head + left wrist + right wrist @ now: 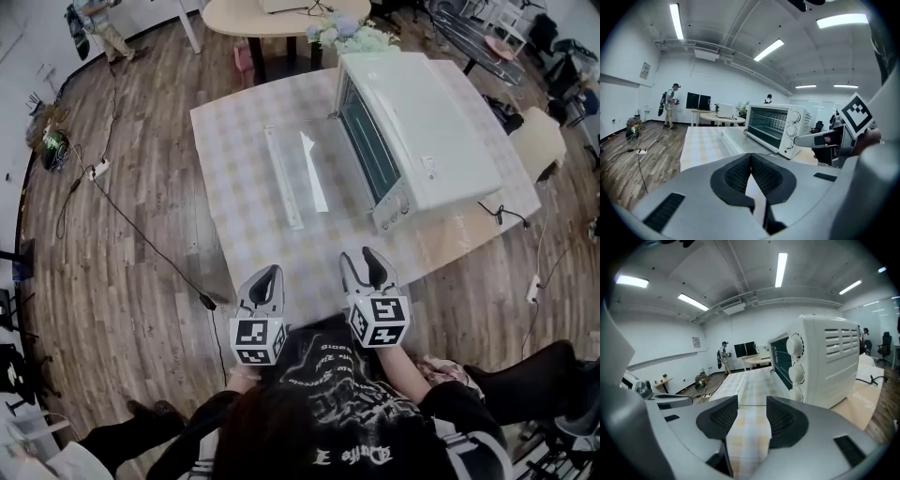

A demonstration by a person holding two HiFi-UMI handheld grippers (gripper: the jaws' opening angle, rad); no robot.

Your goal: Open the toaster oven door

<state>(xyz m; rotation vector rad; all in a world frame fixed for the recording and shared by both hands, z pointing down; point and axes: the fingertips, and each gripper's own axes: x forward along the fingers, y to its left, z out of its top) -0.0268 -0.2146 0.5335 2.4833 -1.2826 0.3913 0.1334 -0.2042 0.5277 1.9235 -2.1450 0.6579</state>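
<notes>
My left gripper (270, 272): jaws met, nothing held. My right gripper (362, 256): jaws stood wide apart, empty. Oven (427, 122) door (309, 178) lay open, flat on table (230, 197).

The toaster oven (431, 122) sits on the table (234, 197), door (302, 173) flat leftward

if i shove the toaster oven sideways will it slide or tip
Probably slides rather than tips: the toaster oven is wide, low and boxy. Its open door lies flat in front and may drag on the tablecloth, which could bunch.
</notes>
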